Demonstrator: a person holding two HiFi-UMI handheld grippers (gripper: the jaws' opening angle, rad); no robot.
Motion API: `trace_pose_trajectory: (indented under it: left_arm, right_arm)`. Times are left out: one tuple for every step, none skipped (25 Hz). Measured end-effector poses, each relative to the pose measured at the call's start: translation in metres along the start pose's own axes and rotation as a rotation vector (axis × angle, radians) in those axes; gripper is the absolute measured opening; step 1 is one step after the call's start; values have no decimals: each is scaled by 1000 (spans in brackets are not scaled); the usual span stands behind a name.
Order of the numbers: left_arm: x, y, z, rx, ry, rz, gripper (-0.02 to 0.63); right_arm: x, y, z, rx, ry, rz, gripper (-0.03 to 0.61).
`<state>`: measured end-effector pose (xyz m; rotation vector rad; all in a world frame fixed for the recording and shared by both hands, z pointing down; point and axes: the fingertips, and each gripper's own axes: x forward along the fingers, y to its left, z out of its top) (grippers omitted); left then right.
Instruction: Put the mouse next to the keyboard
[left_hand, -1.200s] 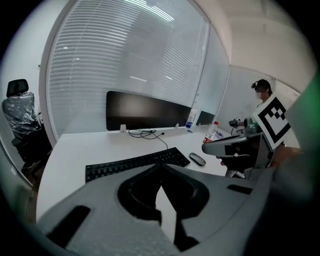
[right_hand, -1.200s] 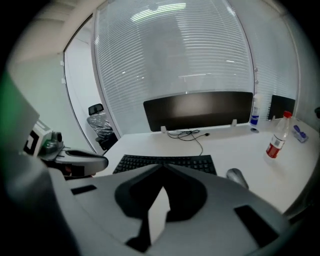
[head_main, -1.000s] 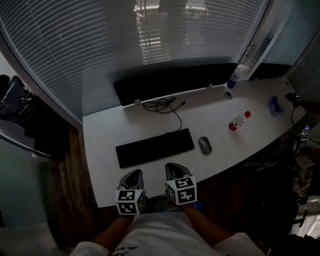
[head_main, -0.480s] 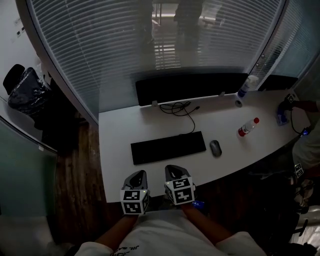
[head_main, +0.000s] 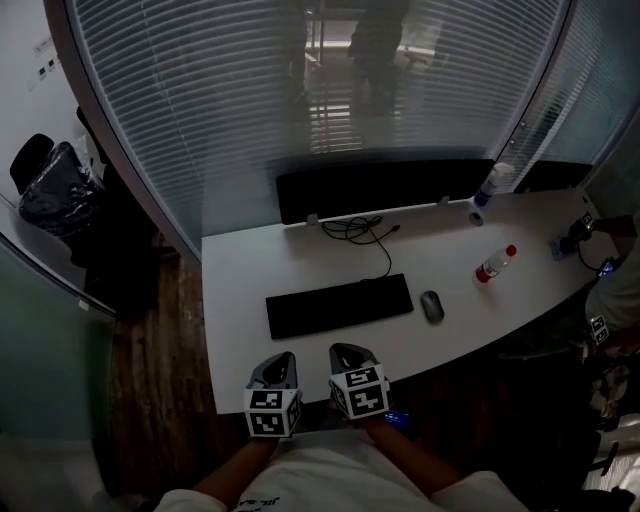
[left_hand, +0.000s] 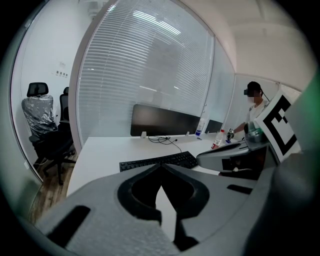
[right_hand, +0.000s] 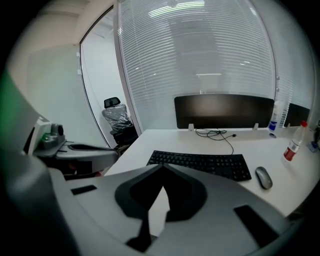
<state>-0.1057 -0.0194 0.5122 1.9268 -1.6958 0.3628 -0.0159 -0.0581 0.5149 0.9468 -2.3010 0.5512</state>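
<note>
A black keyboard (head_main: 340, 306) lies across the middle of the white desk (head_main: 240, 270). Just to its right, a small gap away, sits a grey mouse (head_main: 432, 306). Both grippers hover side by side at the desk's near edge, short of the keyboard. My left gripper (head_main: 281, 359) is shut with nothing in it, and my right gripper (head_main: 345, 352) is shut and empty too. The right gripper view shows the keyboard (right_hand: 200, 164) and mouse (right_hand: 263, 177) beyond the closed jaw tips (right_hand: 162, 166). In the left gripper view the keyboard (left_hand: 160, 161) lies ahead.
A dark monitor (head_main: 380, 188) stands at the desk's back edge with a coiled cable (head_main: 365, 232) before it. A red-capped bottle (head_main: 493, 265), a white bottle (head_main: 490, 183) and a tape roll (head_main: 475, 217) stand at right. An office chair (head_main: 50, 190) is at left; a person (head_main: 612, 290) at far right.
The head view has shifted, so the desk sits further right in the picture. Both grippers stay shut at the near edge; keyboard and mouse have not moved.
</note>
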Motion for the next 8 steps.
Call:
trace_pose_trajectory:
  left_arm:
    - [0,0,0,0,0,1,6]
    - [0,0,0,0,0,2,5]
    - [0,0,0,-1,1,3,6]
    - [-1,1,0,-3,3,3,6]
    - [-2,1,0,-6,4,4,6]
    - [-3,1,-1,-9,6,4,6]
    - [-4,0,-1,-11,7,4,5]
    - [-5,0,-1,-14,9,5,6]
  right_arm:
    - [0,0,0,-1,3,1,3]
    - [0,0,-1,-2,5,4,3]
    - [1,1,-1,-3,6,6,3]
    - [0,2,-2,-4,6,9,3]
    - [0,3,-2,-5,7,11,3]
    - [-1,4,-2,-6,8,13,3]
    - [-2,5,-2,-6,10,14,3]
    - [-3,5,-3,-6,12,16,3]
